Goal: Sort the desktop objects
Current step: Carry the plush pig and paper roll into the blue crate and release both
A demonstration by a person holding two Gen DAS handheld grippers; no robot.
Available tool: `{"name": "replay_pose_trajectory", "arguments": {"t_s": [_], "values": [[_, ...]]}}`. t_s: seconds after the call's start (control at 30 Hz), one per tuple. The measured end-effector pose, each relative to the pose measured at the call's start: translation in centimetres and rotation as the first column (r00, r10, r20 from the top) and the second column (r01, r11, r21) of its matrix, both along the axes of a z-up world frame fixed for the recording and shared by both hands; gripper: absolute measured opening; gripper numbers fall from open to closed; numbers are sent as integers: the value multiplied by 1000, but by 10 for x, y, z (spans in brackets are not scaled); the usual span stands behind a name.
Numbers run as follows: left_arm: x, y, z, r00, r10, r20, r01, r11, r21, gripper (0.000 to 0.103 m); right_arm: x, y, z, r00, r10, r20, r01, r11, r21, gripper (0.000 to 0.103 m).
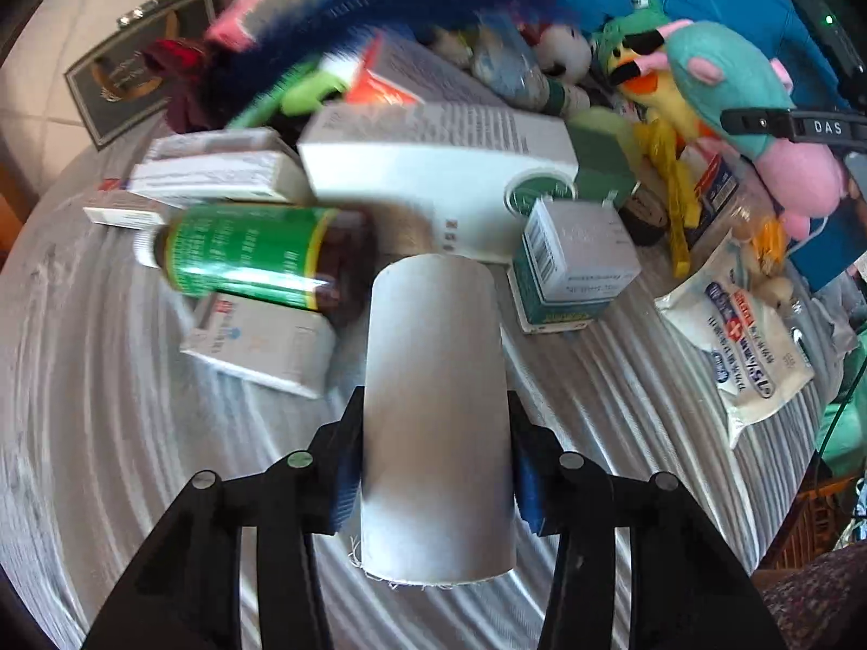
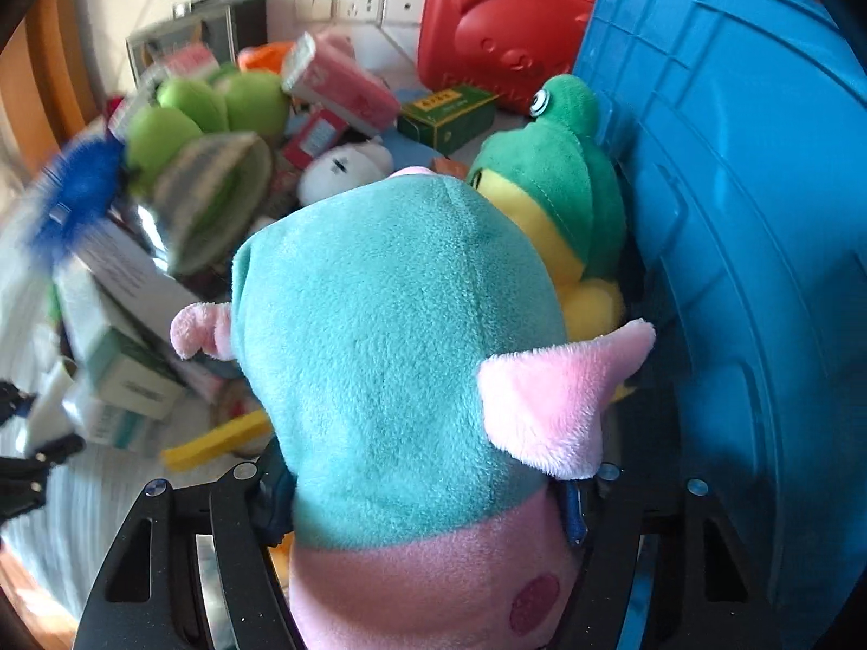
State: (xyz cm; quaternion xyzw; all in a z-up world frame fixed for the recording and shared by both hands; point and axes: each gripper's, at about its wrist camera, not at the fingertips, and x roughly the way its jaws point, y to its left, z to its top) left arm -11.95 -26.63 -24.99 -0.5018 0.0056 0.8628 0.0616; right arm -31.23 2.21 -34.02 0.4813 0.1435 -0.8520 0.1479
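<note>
Your left hand-held gripper clamps white box; right hand-held gripper clamps teal plush, blue bin at 3 o'clock for sorting.

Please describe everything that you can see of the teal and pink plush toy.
The teal and pink plush toy is soft and fuzzy: teal upper body, pink lower part with a darker pink round patch, and pink flaps on both sides. The right hand-held gripper grips it at the sides. It stands above the cluttered table, beside the blue crate and close in front of the frog-hooded yellow plush.
</note>
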Motion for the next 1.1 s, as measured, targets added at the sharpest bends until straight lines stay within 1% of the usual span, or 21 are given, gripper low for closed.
{"name": "replay_pose_trajectory", "arguments": {"t_s": [0.13, 0.17, 0.2, 0.23, 0.27, 0.3, 0.33, 0.37, 0.4, 0.5, 0.57, 0.6, 0.67, 0.7, 0.73, 0.8, 0.83, 0.87, 0.97, 1.07, 1.1], "values": [[21, -15, 40, 997, 17, -80, -18, 1000, -19, 45, 15, 0, 27, 1000, -12, -29, 9, 995, -99, 70], [19, -12, 48, 995, 14, -102, -16, 1000, -19, 45, 19, 0, 39, 999, -17, -37, 13, 993, -117, 70], [24, -13, 63, 991, 5, -135, -6, 1000, -11, 45, 23, 0, 50, 998, -26, -56, 19, 991, -135, 70], [6, -6, 67, 987, -8, -161, 5, 1000, -15, 45, 28, 2, 59, 997, -31, -73, 20, 989, -144, 70], [4, -1, 81, 981, -29, -193, 25, 999, -25, 45, 33, 3, 72, 995, -38, -92, 22, 986, -167, 70], [-7, 8, 95, 973, -57, -225, 50, 998, -38, 45, 39, 6, 83, 994, -46, -98, 25, 980, -197, 70], [-21, 28, 111, 965, -80, -251, 70, 996, -47, 45, 44, 9, 96, 993, -56, -104, 29, 970, -243, 70], [-16, 34, 126, 955, -103, -279, 92, 994, -53, 45, 50, 11, 108, 992, -62, -113, 28, 961, -276, 70], [-17, 44, 140, 942, -131, -310, 118, 991, -59, 45, 58, 15, 125, 988, -69, -135, 24, 951, -309, 70], [-26, 83, 182, 880, -227, -418, 217, 974, -72, 45, 82, 33, 175, 974, -105, -200, 19, 920, -391, 70], [-33, 115, 213, 825, -293, -484, 288, 954, -86, 45, 97, 53, 205, 960, -142, -241, 21, 896, -443, 71], [-37, 132, 228, 800, -319, -508, 317, 944, -93, 45, 105, 67, 222, 952, -165, -256, 25, 881, -473, 71], [-48, 164, 248, 764, -358, -537, 366, 926, -96, 45, 115, 93, 245, 940, -209, -269, 42, 854, -518, 71], [-56, 184, 261, 740, -383, -553, 399, 912, -96, 45, 121, 109, 257, 934, -229, -273, 49, 841, -539, 71], [-61, 199, 270, 723, -397, -565, 417, 903, -101, 45, 127, 126, 269, 926, -251, -281, 53, 826, -561, 71], [-71, 235, 288, 685, -422, -594, 451, 886, -109, 45, 139, 157, 288, 907, -291, -306, 64, 812, -581, 71], [-78, 256, 297, 670, -435, -601, 474, 874, -105, 45, 145, 174, 299, 890, -316, -329, 75, 812, -578, 71], [-85, 274, 304, 661, -444, -605, 489, 866, -102, 45, 150, 187, 307, 876, -335, -347, 85, 816, -572, 71], [-107, 332, 320, 632, -466, -619, 511, 851, -120, 45, 153, 222, 324, 838, -376, -396, 125, 838, -531, 71], [-131, 388, 328, 624, -482, -615, 522, 843, -131, 45, 146, 255, 326, 810, -415, -414, 175, 846, -504, 71], [-135, 400, 329, 622, -484, -615, 521, 842, -136, 45, 142, 268, 325, 805, -427, -412, 191, 844, -501, 71]]}}
